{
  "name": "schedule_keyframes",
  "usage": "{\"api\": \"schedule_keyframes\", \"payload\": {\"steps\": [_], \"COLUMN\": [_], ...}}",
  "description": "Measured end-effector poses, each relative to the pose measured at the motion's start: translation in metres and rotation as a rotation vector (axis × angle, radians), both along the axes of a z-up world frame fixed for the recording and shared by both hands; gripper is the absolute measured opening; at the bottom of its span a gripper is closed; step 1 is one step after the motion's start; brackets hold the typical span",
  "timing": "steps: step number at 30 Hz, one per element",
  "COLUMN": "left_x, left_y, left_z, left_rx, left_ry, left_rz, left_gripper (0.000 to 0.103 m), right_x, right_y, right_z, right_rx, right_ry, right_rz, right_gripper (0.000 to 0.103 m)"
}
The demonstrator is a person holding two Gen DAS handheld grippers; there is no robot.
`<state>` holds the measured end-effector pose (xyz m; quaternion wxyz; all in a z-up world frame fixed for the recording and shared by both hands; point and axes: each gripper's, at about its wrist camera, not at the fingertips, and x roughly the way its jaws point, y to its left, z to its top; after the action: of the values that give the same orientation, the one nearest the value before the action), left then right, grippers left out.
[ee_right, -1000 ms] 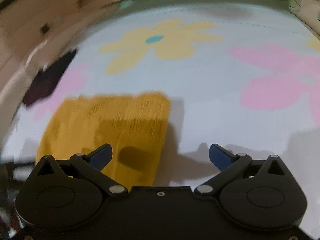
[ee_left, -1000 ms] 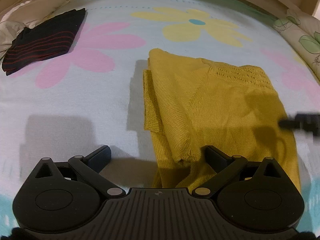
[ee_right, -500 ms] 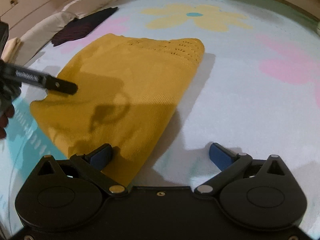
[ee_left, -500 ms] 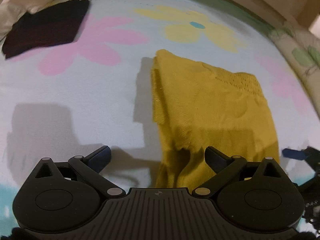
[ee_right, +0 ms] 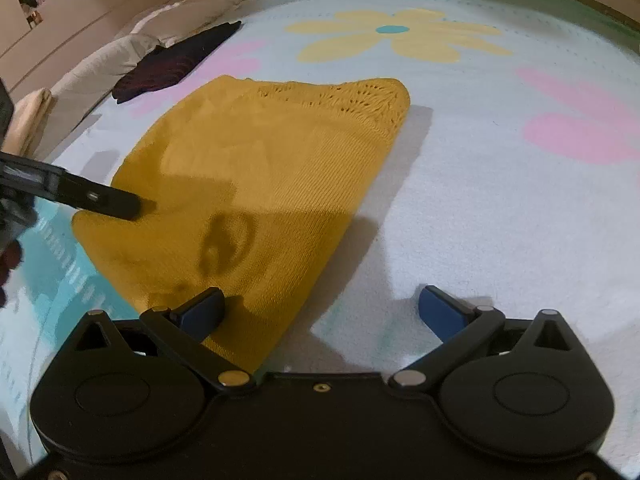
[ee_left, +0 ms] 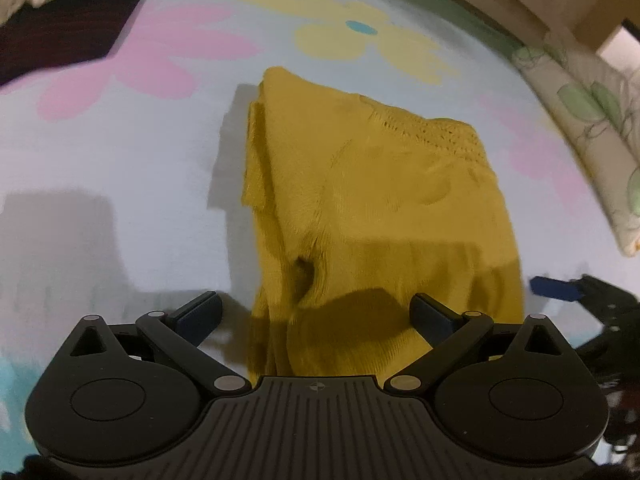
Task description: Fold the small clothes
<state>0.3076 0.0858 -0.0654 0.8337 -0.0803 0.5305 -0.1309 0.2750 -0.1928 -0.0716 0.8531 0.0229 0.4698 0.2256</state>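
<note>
A folded mustard-yellow knit garment lies on the flowered blanket; it also shows in the right wrist view. My left gripper is open and empty, low over the garment's near left corner. My right gripper is open and empty, straddling the garment's near right corner, its left finger over the cloth. The right gripper's blue fingertip shows at the garment's right edge in the left wrist view. A left gripper finger reaches over the garment's left side in the right wrist view.
A folded dark striped garment lies far left, also in the right wrist view. A leaf-print pillow borders the right side. Pale pillows lie at the far left edge.
Both grippers have come closer and lower to the yellow garment's near corners. The right view swung from the garment's far side to its near right corner. Both stayed open.
</note>
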Motion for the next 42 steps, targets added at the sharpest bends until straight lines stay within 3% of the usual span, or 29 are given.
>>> {"api": "schedule_keyframes", "payload": {"steps": [6,12,18,25,29,30,31,32,33,34,42], "left_x": [0.006,0.013,0.019,0.034,0.041,0.041,0.039,0.038,0.037,0.036,0.010], "left_y": [-0.008,-0.014,-0.015,-0.008,-0.008,-0.008,-0.009,-0.009,-0.009,-0.009,-0.025], "left_z": [-0.004,-0.006,-0.007,-0.008,-0.009,-0.009,-0.007,-0.006,-0.005,-0.004,0.033], "left_rx": [0.029,0.040,0.021,-0.086,-0.133,-0.135,-0.125,-0.101,-0.092,-0.120,-0.103], "left_ry": [-0.035,-0.060,-0.078,-0.095,-0.102,-0.110,-0.124,-0.136,-0.143,-0.141,-0.207], "left_rz": [0.004,0.000,-0.007,0.005,0.013,0.023,0.039,0.054,0.058,0.048,-0.007], "left_gripper": [0.102,0.102,0.102,0.102,0.100,0.096,0.073,0.046,0.039,0.031,0.023], "right_x": [0.007,0.035,0.073,0.110,0.113,0.114,0.114,0.114,0.115,0.113,0.087], "right_y": [-0.018,-0.044,-0.037,-0.008,-0.004,-0.004,-0.004,-0.003,-0.004,-0.006,-0.001], "right_z": [-0.002,-0.012,-0.031,-0.028,-0.027,-0.028,-0.028,-0.029,-0.031,-0.032,0.008], "right_rx": [0.136,0.444,0.636,0.602,0.595,0.595,0.589,0.578,0.566,0.545,0.507], "right_ry": [0.005,0.066,0.097,0.086,0.094,0.095,0.098,0.107,0.124,0.126,0.055], "right_rz": [-0.013,-0.145,-0.166,-0.106,-0.129,-0.132,-0.132,-0.132,-0.142,-0.162,-0.153], "right_gripper": [0.103,0.103,0.103,0.103,0.103,0.101,0.098,0.075,0.049,0.042,0.039]}}
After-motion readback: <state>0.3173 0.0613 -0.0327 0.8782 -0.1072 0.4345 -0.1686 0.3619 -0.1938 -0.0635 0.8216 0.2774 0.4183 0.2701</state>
